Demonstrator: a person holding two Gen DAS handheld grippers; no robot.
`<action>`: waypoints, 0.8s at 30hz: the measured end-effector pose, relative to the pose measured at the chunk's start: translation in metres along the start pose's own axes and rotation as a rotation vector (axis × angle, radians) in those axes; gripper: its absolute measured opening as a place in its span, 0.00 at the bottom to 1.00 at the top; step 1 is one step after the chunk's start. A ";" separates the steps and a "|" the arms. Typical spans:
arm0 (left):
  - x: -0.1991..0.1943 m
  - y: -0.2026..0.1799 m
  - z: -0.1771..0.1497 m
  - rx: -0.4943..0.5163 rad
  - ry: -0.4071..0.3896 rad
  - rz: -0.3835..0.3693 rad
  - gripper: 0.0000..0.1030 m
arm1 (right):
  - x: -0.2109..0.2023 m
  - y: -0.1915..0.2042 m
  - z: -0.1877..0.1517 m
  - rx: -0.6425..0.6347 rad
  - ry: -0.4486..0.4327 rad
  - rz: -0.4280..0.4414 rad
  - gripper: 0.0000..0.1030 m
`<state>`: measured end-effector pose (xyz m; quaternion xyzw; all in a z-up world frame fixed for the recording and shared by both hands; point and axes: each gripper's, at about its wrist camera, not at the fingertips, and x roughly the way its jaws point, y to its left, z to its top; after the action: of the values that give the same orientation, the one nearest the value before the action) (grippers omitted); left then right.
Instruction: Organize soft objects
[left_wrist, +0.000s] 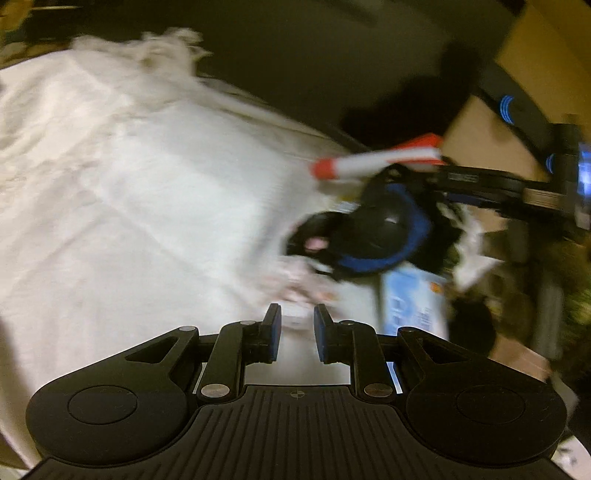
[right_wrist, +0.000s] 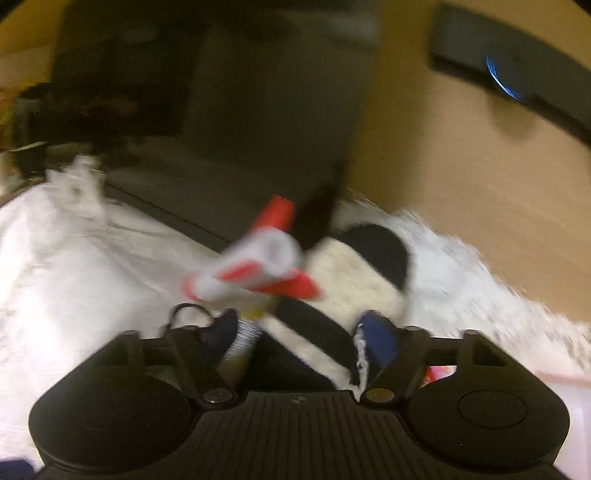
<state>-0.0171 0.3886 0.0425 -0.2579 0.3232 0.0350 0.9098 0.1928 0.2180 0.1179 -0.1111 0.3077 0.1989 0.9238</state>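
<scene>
Two grippers show, one per view. The left gripper (left_wrist: 297, 328) hangs over a white cloth (left_wrist: 129, 192) that covers the surface below; its two blue-padded fingers (left_wrist: 272, 332) stand close together with only a narrow gap, and nothing sits between them, so it counts as pressed together and empty.

The right gripper (right_wrist: 301, 332) appears in its own view and also from the side in the left view (left_wrist: 436, 177). Its jaws pinch a bundle of soft things. One is a black and white plush toy (right_wrist: 354, 280), its striped fur filling the space between the blue pads (right_wrist: 380, 339). One is a white roll with red ends (right_wrist: 255, 266), lying across the top of the plush. A pale stick wrapped in white thread (right_wrist: 240, 347) runs between the jaws beside the left pad; what it is cannot be made out.

In the left view the same bundle hangs in the air above the cloth's right edge: the roll (left_wrist: 369, 162) on top, and below it a dark rounded mass with a blue fuzzy rim (left_wrist: 373, 229), too blurred to name.

Both views are heavily smeared by motion. A fringe (left_wrist: 173, 48) edges the cloth at its far side. One light blue printed packet (left_wrist: 413, 302) lies right of the left gripper, partly hidden by the bundle. No container can be made out.
</scene>
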 end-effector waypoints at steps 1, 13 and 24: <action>-0.001 0.004 0.000 -0.011 0.000 0.018 0.20 | -0.002 0.008 0.001 -0.012 0.001 0.064 0.30; -0.009 -0.001 0.015 0.041 -0.043 -0.008 0.21 | -0.065 0.058 -0.081 -0.145 0.079 0.322 0.37; -0.005 -0.017 0.010 0.103 -0.015 -0.063 0.21 | -0.054 -0.036 -0.030 0.131 -0.056 0.025 0.73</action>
<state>-0.0117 0.3792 0.0600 -0.2204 0.3096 -0.0086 0.9249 0.1531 0.1598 0.1301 -0.0409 0.2953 0.1928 0.9349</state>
